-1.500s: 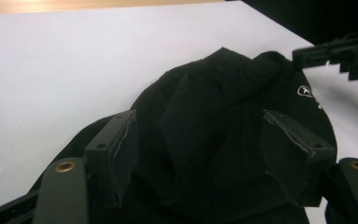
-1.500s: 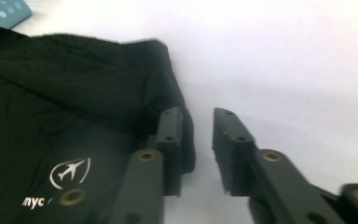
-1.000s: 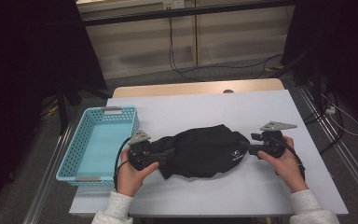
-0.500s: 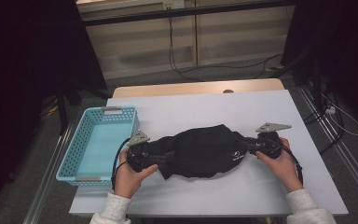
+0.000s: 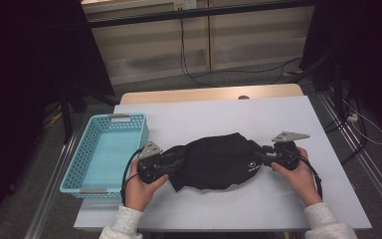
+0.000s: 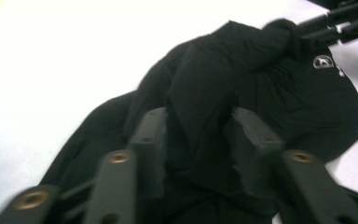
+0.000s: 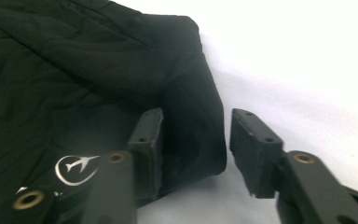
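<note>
Lying bunched on the white surface (image 5: 278, 119), the black garment (image 5: 219, 162) has a fold squeezed in the just-closing left claw (image 6: 198, 135); the right claw (image 7: 193, 144), just opening, straddles its edge unclenched.

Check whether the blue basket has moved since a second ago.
No. The basket stands where it did, along the left edge of the white table, beside the black garment.
</note>
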